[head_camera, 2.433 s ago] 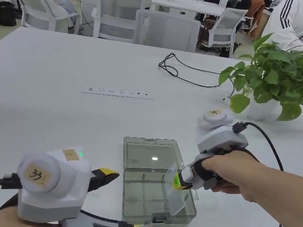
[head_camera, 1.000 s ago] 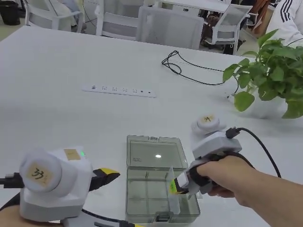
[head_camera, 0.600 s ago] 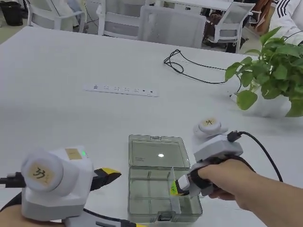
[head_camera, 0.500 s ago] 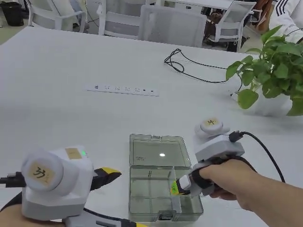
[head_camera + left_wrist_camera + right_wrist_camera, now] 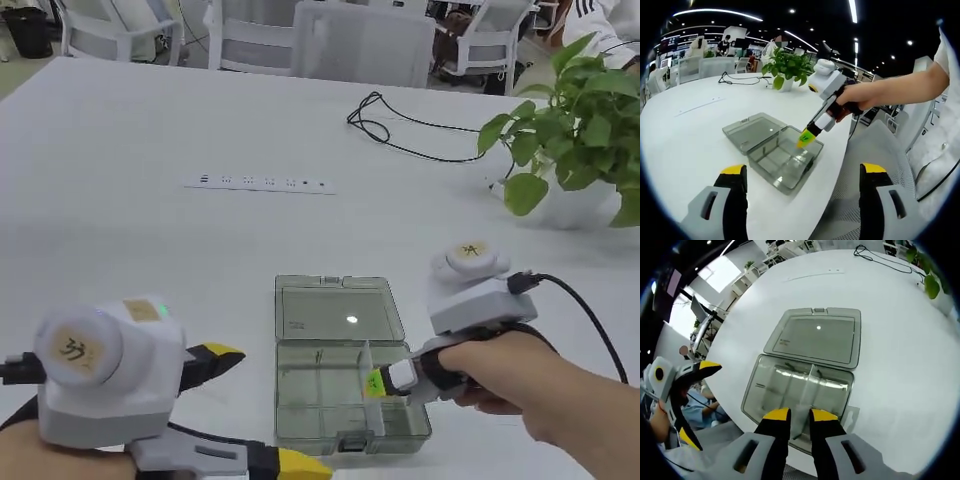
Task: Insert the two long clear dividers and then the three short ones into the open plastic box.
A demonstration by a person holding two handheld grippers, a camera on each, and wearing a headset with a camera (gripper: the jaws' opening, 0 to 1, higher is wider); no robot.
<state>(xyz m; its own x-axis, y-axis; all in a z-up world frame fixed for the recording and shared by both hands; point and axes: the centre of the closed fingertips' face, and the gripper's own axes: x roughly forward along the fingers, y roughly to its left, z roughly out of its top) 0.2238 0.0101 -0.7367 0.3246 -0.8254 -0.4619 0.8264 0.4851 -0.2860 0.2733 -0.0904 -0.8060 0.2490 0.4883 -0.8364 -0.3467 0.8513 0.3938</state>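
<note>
The open clear plastic box [image 5: 322, 400] lies near the table's front edge, its lid [image 5: 338, 310] folded back flat. My right gripper [image 5: 378, 383] reaches into the right part of the base from the right, shut on a clear divider [image 5: 371, 412] that stands upright across the base from hinge side to front. In the right gripper view the yellow-tipped jaws [image 5: 796, 416] pinch that divider [image 5: 809, 385] over the box [image 5: 770, 390]. My left gripper [image 5: 258, 410] hovers open at the lower left, apart from the box. Its own view shows the left gripper [image 5: 802, 197], the box [image 5: 771, 150] and the right gripper [image 5: 806, 137].
A white power strip [image 5: 262, 183] lies mid-table, and a black cable [image 5: 400, 120] loops behind it. A potted plant [image 5: 580, 120] stands at the right, with a white round puck [image 5: 470, 258] near it. A flat clear piece [image 5: 850, 416] lies beside the box. Chairs line the far edge.
The right gripper has come down and carried the clear divider from above the box into its base, where it now stands upright. The left gripper has stayed about where it was.
</note>
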